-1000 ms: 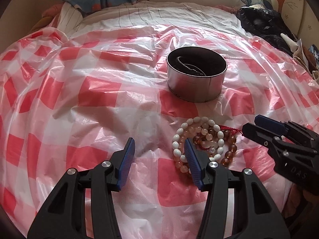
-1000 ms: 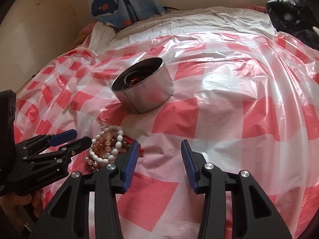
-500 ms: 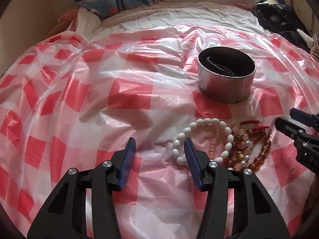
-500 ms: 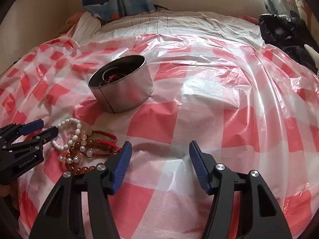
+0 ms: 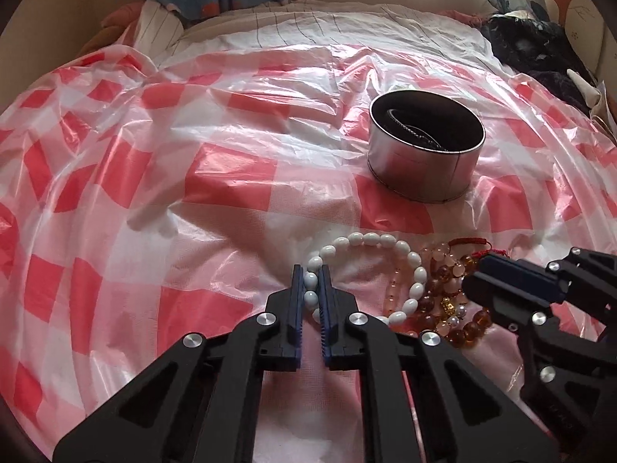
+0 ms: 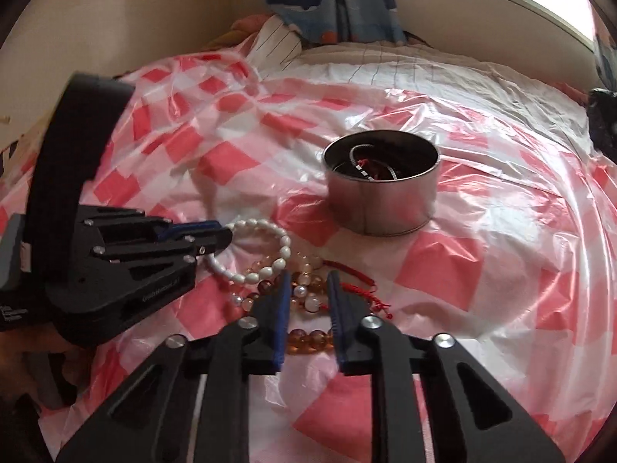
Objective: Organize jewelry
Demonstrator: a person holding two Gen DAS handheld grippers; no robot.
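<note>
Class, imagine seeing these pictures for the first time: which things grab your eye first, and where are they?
The left claw is shut on a white bead bracelet, low in the middle of the red-checked sheet. Beside it lies a heap of amber and pink beads, which the right claw straddles. Beyond them stands a round metal tin with jewelry inside.

Bracelets [image 5: 389, 289] before tin [image 5: 424, 154]

Bare checkered sheet [image 5: 239, 177] left of tin [image 5: 424, 169]; bracelet heap [image 5: 443, 293] close before it.
</note>
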